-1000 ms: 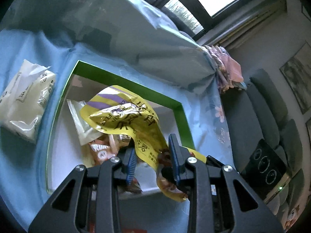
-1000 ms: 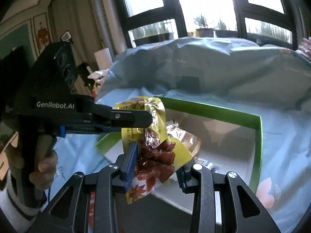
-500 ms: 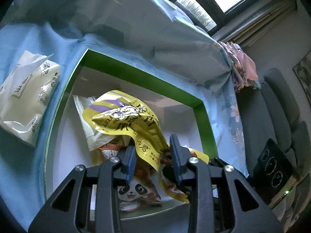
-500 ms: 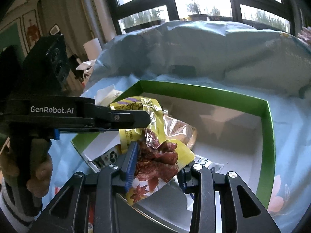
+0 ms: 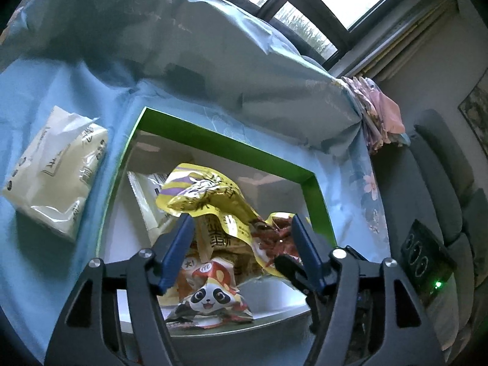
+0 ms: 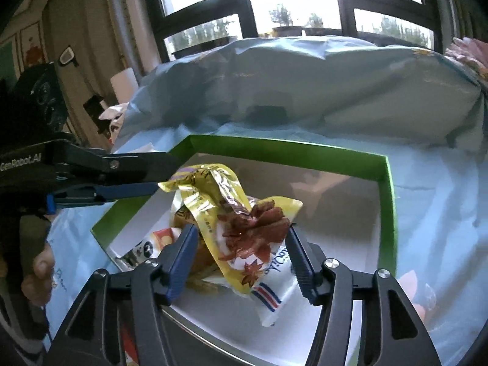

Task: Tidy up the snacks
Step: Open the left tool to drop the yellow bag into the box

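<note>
Both tongs stand wide apart now: my left gripper (image 5: 241,244) and my right gripper (image 6: 239,248) each straddle the yellow snack bag (image 5: 210,195) without pinching it. I see that bag lying crumpled in the green-rimmed box (image 5: 213,145), on top of a panda-print packet (image 5: 210,300) at the near side. A white packet (image 6: 271,286) lies under it toward the right. Left of the box, a pale tissue pack (image 5: 58,167) rests on the blue cloth (image 5: 341,158).
</note>
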